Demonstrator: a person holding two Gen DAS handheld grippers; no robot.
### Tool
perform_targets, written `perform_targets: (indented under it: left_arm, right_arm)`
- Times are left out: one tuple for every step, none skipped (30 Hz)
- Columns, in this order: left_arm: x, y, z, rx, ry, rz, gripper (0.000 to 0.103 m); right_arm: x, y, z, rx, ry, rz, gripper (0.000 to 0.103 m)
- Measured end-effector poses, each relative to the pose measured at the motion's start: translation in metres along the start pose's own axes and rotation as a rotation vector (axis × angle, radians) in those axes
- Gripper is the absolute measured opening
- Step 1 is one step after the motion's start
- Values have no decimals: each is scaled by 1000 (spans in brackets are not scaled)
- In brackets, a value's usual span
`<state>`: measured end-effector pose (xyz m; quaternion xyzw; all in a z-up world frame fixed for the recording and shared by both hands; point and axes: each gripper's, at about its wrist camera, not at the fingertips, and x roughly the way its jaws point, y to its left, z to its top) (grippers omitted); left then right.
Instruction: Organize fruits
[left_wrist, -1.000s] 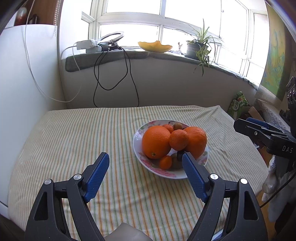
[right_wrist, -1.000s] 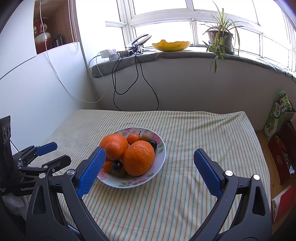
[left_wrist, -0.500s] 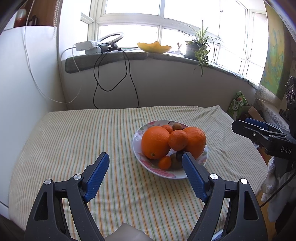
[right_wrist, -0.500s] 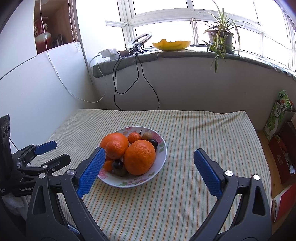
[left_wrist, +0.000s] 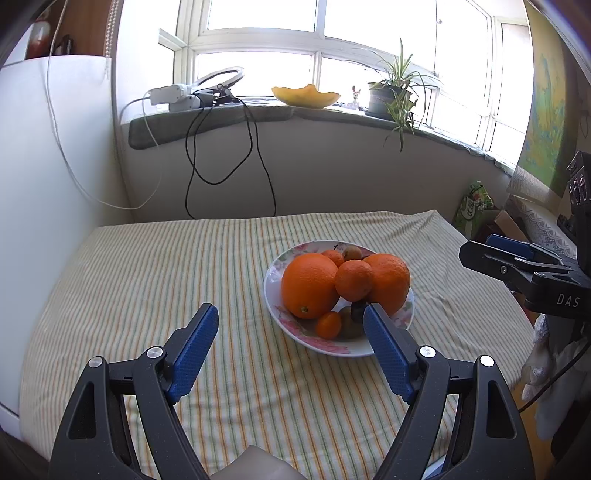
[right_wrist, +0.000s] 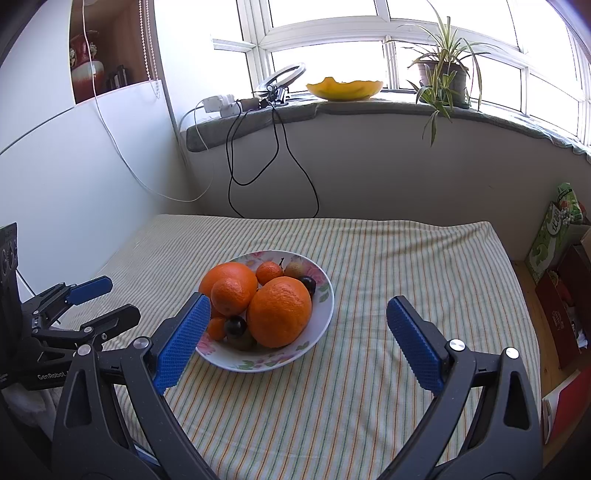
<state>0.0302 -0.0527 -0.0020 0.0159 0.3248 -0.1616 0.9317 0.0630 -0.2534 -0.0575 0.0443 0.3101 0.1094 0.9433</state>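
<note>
A flowered white bowl (left_wrist: 273, 284) (right_wrist: 325, 310) stands on the striped tablecloth (left_wrist: 166, 266). It holds two large oranges (left_wrist: 309, 285) (right_wrist: 279, 312), a mid-size orange (left_wrist: 354, 280), small mandarins (left_wrist: 328, 325), a kiwi (left_wrist: 349, 325) and dark plums (right_wrist: 235, 326). My left gripper (left_wrist: 290, 314) is open and empty, just short of the bowl's near left side. My right gripper (right_wrist: 297, 306) is open and empty, near the bowl's near right side. Each gripper shows in the other's view (left_wrist: 524, 266) (right_wrist: 74, 306).
A windowsill (left_wrist: 258, 114) at the back carries a yellow melon rind (left_wrist: 306, 95), a potted plant (left_wrist: 391, 96), a ring light and cables hanging down the wall. A white cabinet (left_wrist: 44, 166) stands left. Boxes (right_wrist: 554, 236) sit on the floor at right.
The left view has shifted slightly, so the bowl sits a little left and higher in it. Both grippers stay open; no fruit has moved.
</note>
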Motion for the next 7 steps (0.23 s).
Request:
perform_targets:
  left_arm:
    - [0,1,0,-2,0,-1,81]
    - [0,1,0,0,-1,0,81]
    - [0,1,-1,4,-4,-1,81]
    - [0,1,-1,8,-8,-2,81]
    - [-1,0,-2,11,-11,-4,81]
    - [0,0,-2,12,-13,-6,81]
    - [0,0,-2,12,-12,-10,81]
  right_arm:
    - [0,-1,0,1,1,0,98]
    - [1,-1,0,1,2,1,98]
    - [1,-1,0,2,3,0,98]
    - [1,-1,0,3,3,-1,98]
    - [1,-2,0,4,3,-1,98]
    - [1,-2,0,5,4,0,98]
    - [2,-2,0,4,4,-1,98]
